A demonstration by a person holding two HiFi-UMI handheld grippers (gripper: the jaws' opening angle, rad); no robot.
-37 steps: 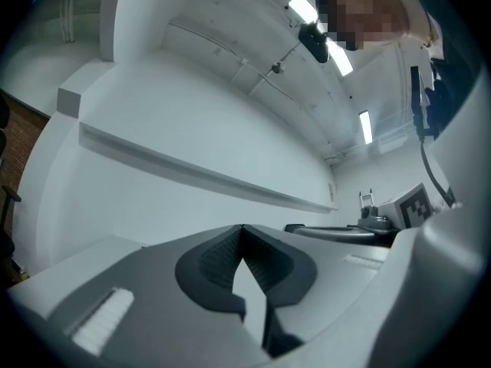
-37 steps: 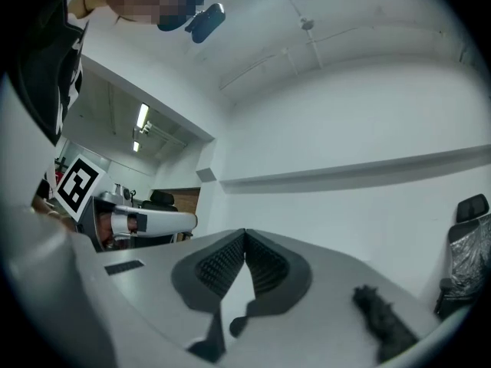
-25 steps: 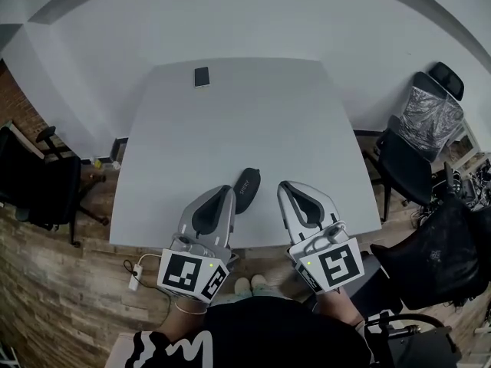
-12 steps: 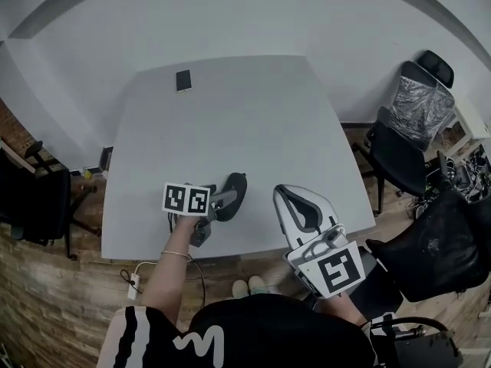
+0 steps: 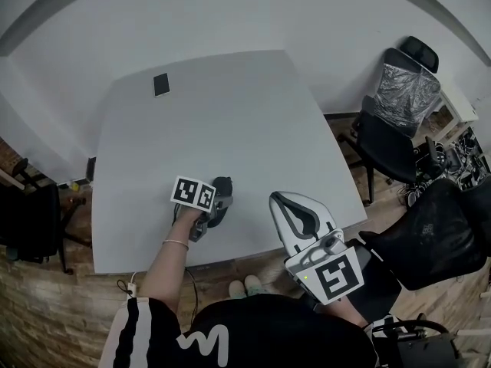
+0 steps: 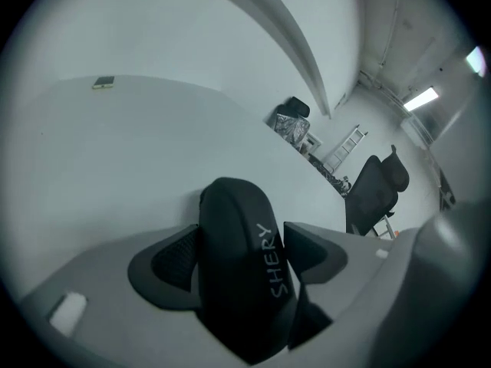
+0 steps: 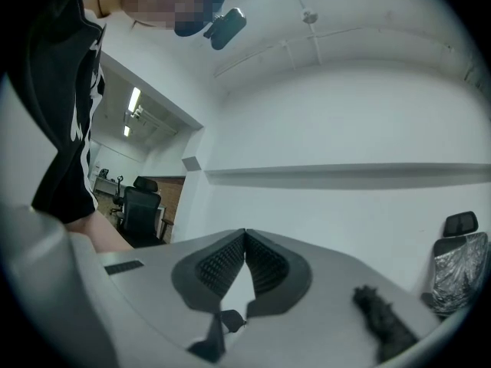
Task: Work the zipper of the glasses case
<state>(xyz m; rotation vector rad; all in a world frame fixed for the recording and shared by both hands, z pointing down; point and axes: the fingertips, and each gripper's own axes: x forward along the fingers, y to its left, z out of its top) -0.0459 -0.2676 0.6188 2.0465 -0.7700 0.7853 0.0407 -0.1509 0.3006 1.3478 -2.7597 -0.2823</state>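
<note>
Grey table (image 5: pixel 230 113), glasses case (image 6: pixel 234 282) lying between left gripper (image 6: pixel 242 227) fingers just spreading apart, right gripper (image 7: pixel 245 234) fingers pressed together.

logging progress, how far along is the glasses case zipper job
Done: only the positioning; the left gripper straddles the glasses case lying on the table. In hand: its jaws have just been opening, the case between them, not clamped. The right gripper is shut, empty, apart from the case. Remaining: grip the case, find the pull, which isn't visible, and run the zipper.
</note>
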